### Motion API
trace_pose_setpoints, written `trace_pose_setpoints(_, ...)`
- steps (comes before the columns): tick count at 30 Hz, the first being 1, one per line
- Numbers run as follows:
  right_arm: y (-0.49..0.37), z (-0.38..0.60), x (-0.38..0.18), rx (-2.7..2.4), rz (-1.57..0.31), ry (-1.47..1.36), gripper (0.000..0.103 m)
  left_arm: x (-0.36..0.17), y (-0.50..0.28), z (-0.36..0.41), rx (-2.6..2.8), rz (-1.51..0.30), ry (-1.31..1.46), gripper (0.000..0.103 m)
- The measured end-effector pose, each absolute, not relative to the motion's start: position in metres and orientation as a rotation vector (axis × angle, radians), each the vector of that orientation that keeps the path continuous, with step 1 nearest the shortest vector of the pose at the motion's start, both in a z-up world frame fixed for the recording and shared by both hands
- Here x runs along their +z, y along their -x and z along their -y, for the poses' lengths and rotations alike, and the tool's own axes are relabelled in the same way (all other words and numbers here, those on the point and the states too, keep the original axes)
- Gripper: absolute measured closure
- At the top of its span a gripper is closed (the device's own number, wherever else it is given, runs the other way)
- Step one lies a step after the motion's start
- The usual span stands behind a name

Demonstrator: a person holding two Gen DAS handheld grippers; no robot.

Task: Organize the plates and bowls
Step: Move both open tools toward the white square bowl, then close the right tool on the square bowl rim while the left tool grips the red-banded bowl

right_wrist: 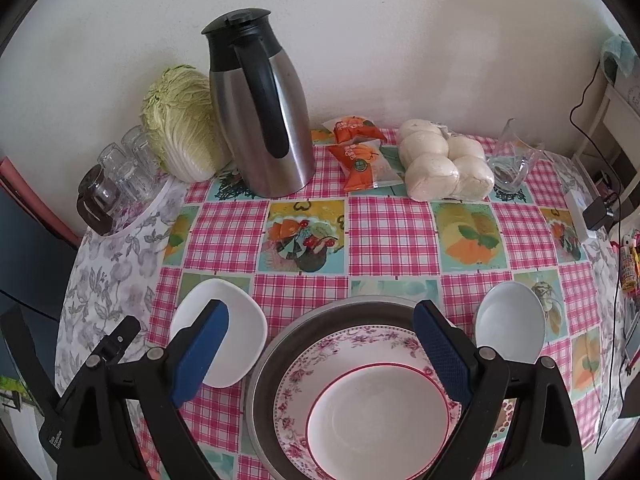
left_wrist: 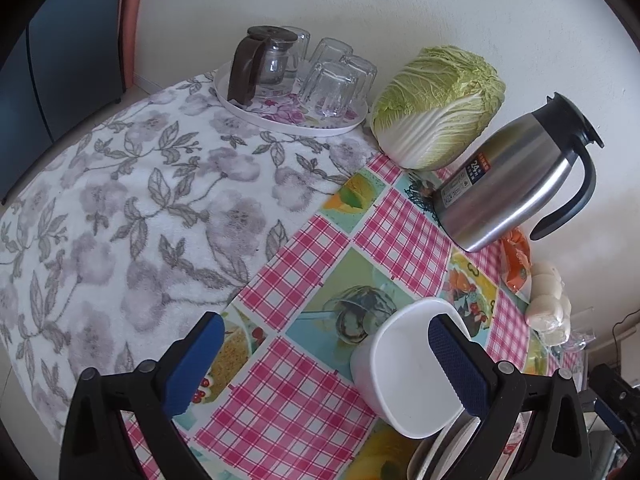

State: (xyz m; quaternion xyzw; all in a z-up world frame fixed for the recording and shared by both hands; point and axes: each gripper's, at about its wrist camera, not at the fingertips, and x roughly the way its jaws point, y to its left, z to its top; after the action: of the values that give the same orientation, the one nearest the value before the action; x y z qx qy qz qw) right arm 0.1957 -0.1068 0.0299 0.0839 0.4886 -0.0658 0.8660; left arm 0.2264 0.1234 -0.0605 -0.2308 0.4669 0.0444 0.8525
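Left gripper point(left_wrist: 326, 364) is hanging open, the squarish white plastic bowl point(left_wrist: 404, 376) touching its right finger. Right gripper point(right_wrist: 320, 354) is gaping over the stacked plates point(right_wrist: 360, 400), checked tablecloth point(right_wrist: 392, 228) lying bare beyond.

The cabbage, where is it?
In the right wrist view the cabbage stands at the back left against the wall, between the glasses and the steel jug.

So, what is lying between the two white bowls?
In the right wrist view, the metal basin holding two stacked plates sits between the squarish bowl and the round bowl.
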Motion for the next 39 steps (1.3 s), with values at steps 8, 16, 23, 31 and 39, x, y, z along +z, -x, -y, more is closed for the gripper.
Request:
trace_pose_setpoints(8,-0.210,0.083,-0.002,-0.139,-1.096,-0.128,0.009,-0.083,-0.239,-0.121,0.086,-1.060,0.479,0.000)
trace_pose_setpoints(16,-0.225,0.066,-0.026,-0.134,-1.128,-0.063,0.036,-0.104,-0.250,-0.123,0.089,-1.109,0.492,0.000)
trace_pose_setpoints(23,-0.237,0.057,-0.052,-0.120,-1.168,-0.039,0.056,-0.112,-0.256,-0.119,0.070,-1.122,0.501,0.003)
trace_pose_setpoints(31,-0.247,0.049,-0.070,-0.106,-1.176,-0.015,0.076,-0.117,-0.263,-0.104,-0.004,-1.134,0.495,0.020)
trace_pose_setpoints(39,-0.254,0.043,-0.085,-0.093,-1.196,-0.023,0.082,-0.137,-0.267,-0.093,-0.041,-1.197,0.498,0.046)
